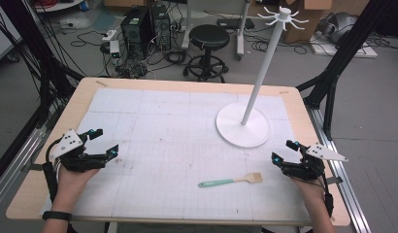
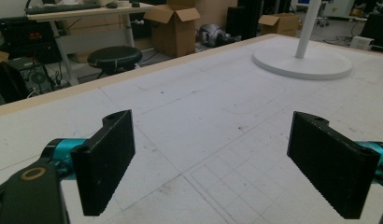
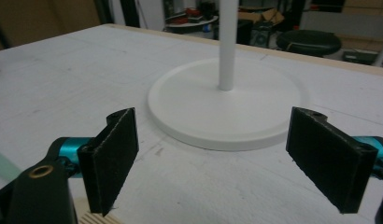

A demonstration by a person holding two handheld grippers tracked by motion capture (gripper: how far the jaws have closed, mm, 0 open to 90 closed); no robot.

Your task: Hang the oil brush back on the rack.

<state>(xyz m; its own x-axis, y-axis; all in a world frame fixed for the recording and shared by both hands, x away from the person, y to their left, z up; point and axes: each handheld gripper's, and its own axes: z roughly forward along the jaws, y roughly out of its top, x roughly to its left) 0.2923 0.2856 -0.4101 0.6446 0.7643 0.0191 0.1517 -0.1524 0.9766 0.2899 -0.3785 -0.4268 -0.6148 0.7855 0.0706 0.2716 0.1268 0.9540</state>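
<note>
where the pale wooden table (image 1: 27, 194) carries a white gridded mat (image 1: 163, 145), the surface is scuffed and smudged. grey floor beyond, with a black round stool (image 1: 209, 36), cables and cardboard boxes (image 2: 173, 23). a white stand with a round base and tall pole (image 1: 243, 125) sits on the far right of the mat. a brush with a teal handle and wooden bristled head (image 1: 231, 181) lies flat near the front edge, just left of my right gripper (image 1: 283, 153). my left gripper (image 1: 102, 141) rests at the mat's left. both jaws spread wide, holding nothing.
</note>
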